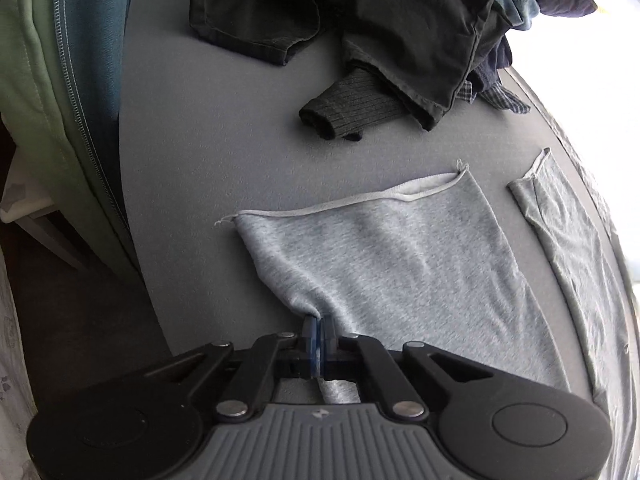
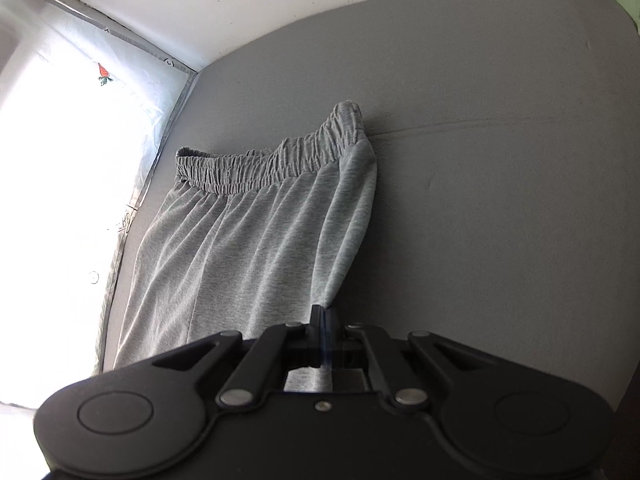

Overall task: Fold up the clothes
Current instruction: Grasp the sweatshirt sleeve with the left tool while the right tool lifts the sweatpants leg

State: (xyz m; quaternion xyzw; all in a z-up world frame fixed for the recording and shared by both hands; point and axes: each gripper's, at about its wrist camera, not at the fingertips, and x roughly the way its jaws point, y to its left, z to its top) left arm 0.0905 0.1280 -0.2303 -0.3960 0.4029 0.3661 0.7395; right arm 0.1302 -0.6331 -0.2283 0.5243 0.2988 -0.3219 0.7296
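Two claws are clamped on the light grey jersey sweatpants spread on the grey counter: left claw pinching a leg's side edge below the hem, right claw below the gathered waistband. Soft, light, limp cloth; edges likely grip best.

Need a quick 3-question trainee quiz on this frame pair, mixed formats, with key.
1. True or false: the left gripper is open above the grey sweatpants.
2. The right gripper pinches the pants at: A) the elastic waistband B) a side edge below it C) a leg hem.
3. Fill in: the pile of dark clothes lies beyond the leg ____.

Key: 1 false; 2 B; 3 hems.
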